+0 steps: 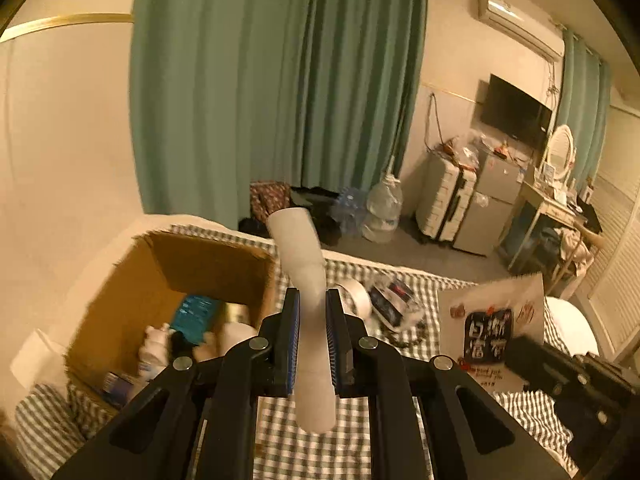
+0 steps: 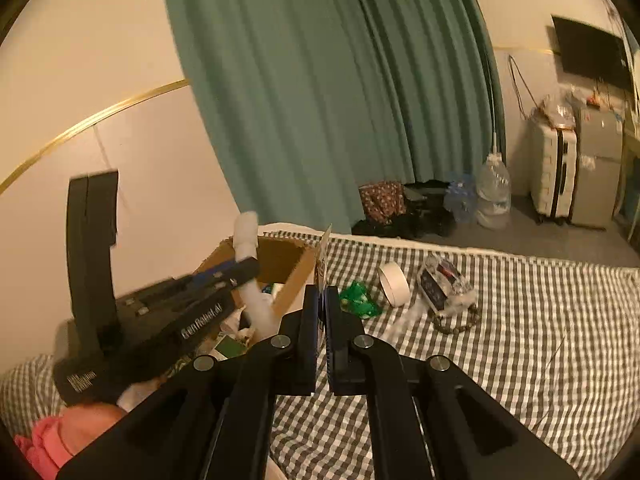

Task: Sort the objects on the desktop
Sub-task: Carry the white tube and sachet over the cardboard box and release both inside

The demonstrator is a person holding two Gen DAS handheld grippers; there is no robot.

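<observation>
Left wrist: left gripper [image 1: 313, 334] clamps a white tube [image 1: 306, 280] above the checked bed, cardboard box [image 1: 120, 280] just left. Right wrist: right gripper [image 2: 322, 312] pinches a flat card [image 2: 323, 258] edge-on. Best carry each squarely over the box before letting go.

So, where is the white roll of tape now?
The roll of tape lies on the checked bedcover, between the green wrapper and the plastic packet, right of the cardboard box.
</observation>
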